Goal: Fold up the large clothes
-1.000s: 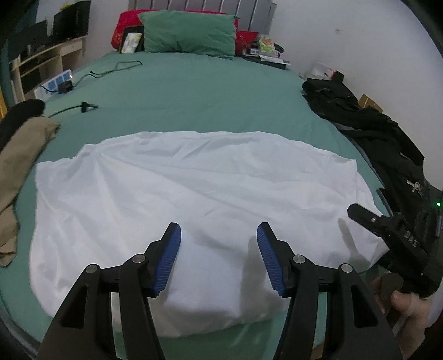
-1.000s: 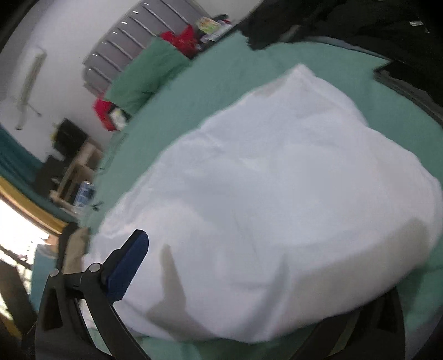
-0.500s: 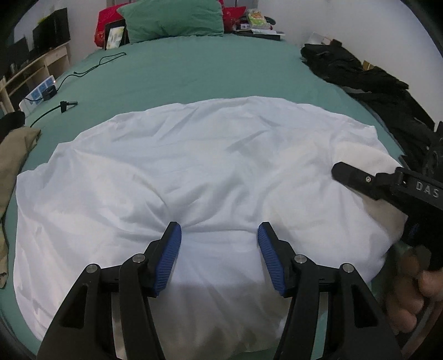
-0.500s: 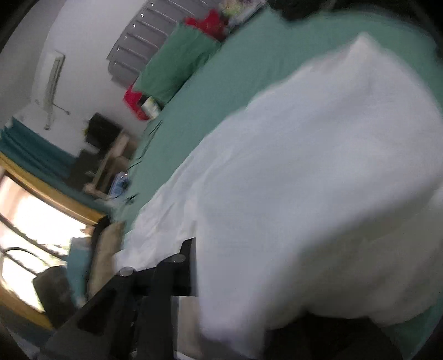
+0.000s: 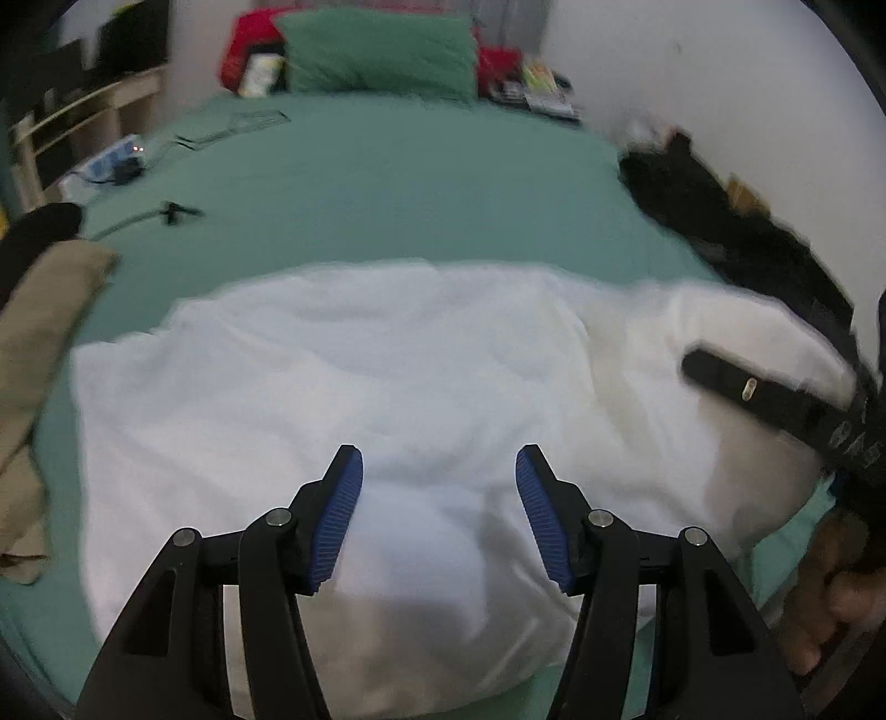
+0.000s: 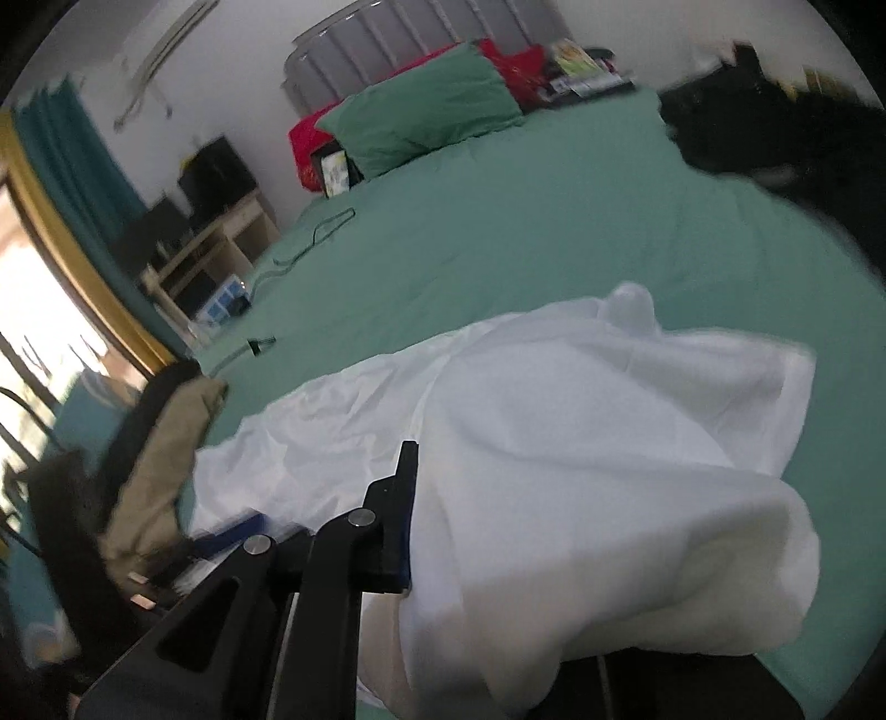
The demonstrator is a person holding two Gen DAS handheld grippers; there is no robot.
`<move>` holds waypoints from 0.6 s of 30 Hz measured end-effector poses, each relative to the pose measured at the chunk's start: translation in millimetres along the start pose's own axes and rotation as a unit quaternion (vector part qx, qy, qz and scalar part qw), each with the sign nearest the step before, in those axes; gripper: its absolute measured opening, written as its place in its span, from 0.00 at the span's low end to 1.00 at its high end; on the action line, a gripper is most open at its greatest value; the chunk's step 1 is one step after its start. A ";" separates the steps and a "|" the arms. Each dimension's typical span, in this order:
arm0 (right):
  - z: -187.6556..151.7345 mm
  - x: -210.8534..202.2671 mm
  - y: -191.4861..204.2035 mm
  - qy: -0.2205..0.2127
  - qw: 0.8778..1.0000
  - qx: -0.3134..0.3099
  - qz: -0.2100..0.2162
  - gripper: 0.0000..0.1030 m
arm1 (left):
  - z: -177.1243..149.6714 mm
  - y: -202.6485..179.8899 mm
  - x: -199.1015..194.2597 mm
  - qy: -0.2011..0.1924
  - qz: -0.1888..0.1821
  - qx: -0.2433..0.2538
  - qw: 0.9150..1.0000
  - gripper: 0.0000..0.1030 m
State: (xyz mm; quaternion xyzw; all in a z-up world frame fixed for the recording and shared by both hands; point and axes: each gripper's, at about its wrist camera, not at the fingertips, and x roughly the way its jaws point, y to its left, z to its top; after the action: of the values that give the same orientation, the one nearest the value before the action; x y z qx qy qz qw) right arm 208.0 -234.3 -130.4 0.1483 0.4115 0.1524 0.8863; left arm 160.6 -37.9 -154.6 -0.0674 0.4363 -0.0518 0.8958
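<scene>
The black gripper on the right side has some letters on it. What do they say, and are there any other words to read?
White marks on the right gripper: too blurred to read.
Packets beside the green pillow at the bed's head: print too small and blurred to read.
Left gripper, white cloth: no text.

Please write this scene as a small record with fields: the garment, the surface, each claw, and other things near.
garment: white cloth, spread out, its right side lifted and bunched
surface: green bed
left claw: open, above the cloth's near edge, holding nothing
right claw: shut on white cloth, only one finger visible
nearby: beige garment at left, black clothes at right, green pillow at the head
</scene>
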 end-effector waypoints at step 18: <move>-35.3 75.0 142.1 0.136 0.981 -0.137 0.015 0.32 | -17.8 183.9 -81.8 -0.052 0.067 -0.100 0.991 0.59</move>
State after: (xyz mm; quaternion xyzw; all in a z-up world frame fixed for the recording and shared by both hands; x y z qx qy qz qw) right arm 205.7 -70.7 -148.3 0.0097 0.5012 0.2390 0.8316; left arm 102.6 154.3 -132.6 -0.1304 0.3953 0.0555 0.9076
